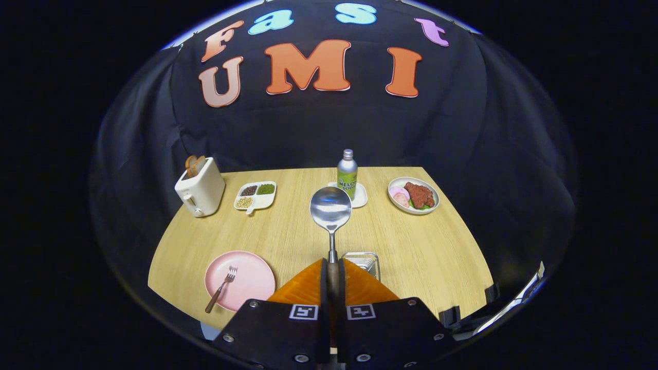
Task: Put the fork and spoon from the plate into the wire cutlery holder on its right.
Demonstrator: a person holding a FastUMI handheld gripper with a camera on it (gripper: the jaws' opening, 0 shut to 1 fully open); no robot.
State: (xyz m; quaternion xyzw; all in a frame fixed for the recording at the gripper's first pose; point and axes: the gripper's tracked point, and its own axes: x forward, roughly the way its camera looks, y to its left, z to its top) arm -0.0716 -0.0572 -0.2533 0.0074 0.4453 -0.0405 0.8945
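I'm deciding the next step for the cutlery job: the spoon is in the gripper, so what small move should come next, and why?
Probably lower the gripper toward the wire cutlery holder just ahead of the fingers, tipping the spoon to drop in. The fingers are shut on its handle, its bowl is raised over the table, and the fork lies on the pink plate.

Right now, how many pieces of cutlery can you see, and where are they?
2. The spoon is clamped by its handle in the gripper, bowl pointing ahead over the table. The fork lies on the pink plate. The wire holder is partly hidden, so more could be inside.
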